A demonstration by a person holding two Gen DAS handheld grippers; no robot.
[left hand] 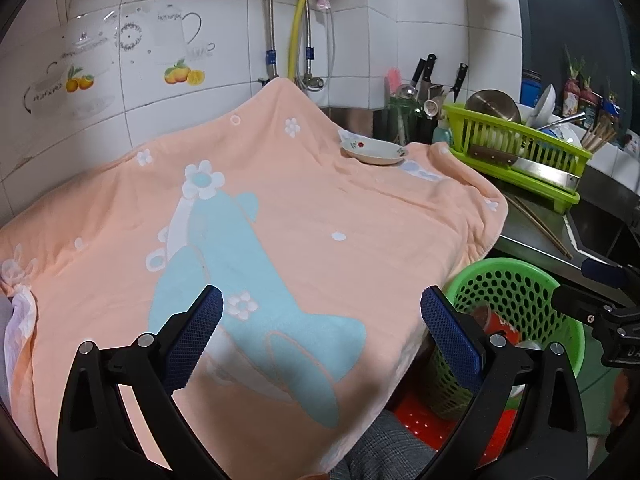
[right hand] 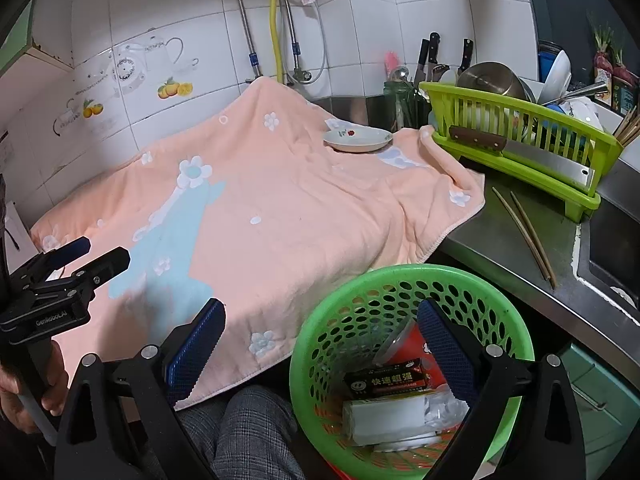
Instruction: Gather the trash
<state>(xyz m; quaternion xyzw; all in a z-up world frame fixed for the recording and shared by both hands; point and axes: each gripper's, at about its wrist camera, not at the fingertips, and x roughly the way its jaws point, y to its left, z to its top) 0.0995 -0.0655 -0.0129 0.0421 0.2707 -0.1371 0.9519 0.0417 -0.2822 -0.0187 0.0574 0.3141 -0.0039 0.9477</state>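
The green basket [right hand: 400, 300] stands upright below the counter [right hand: 520, 248] edge, mouth up. Inside, a black box [right hand: 384, 382] lies flat, long axis left-right, beside a white packet [right hand: 384, 416] and what may be a red cup (partly hidden). Left claw [left hand: 322, 332] and right claw [right hand: 320, 344] both gape wide, empty, over the peach towel [right hand: 300, 208].

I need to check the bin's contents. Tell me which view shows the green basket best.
Right wrist view: it looks down into the basket, showing its full rim and the trash inside. The left wrist view catches only part of it, behind a finger.
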